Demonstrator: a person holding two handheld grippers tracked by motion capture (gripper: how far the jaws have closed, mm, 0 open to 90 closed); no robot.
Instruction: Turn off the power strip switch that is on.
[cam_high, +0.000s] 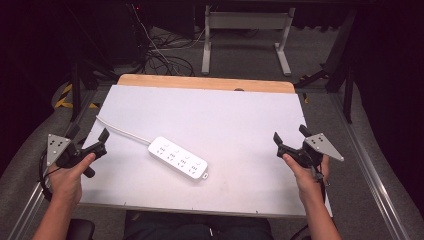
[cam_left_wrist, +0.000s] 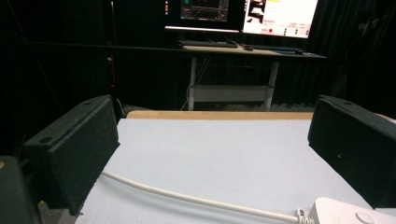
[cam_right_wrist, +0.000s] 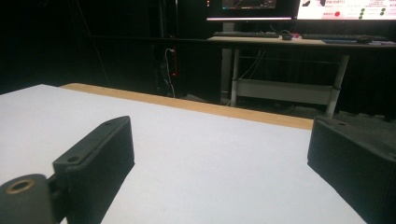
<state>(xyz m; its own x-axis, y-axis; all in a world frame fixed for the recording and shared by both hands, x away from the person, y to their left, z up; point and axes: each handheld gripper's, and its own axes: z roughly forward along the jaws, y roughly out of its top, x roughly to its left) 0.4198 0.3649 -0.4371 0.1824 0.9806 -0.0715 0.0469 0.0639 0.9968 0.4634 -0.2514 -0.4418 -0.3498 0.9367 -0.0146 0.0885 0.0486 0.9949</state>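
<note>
A white power strip (cam_high: 178, 158) lies slantwise in the middle of the white table top (cam_high: 225, 115), its white cable (cam_high: 122, 131) running off to the left. In the left gripper view the cable (cam_left_wrist: 196, 199) crosses low between the jaws and a corner of the strip (cam_left_wrist: 352, 213) peeks in at bottom right. My left gripper (cam_high: 89, 134) hovers at the table's left edge, open and empty. My right gripper (cam_high: 290, 134) is held at the right edge, also open with nothing between its jaws (cam_right_wrist: 219, 163).
A wooden strip (cam_high: 205, 82) borders the far edge of the table. Beyond it stand a white-legged desk (cam_high: 245, 30) with monitors (cam_left_wrist: 243, 14) and tangled cables (cam_high: 160, 55) on the floor. Metal rails (cam_high: 370, 170) run along both sides.
</note>
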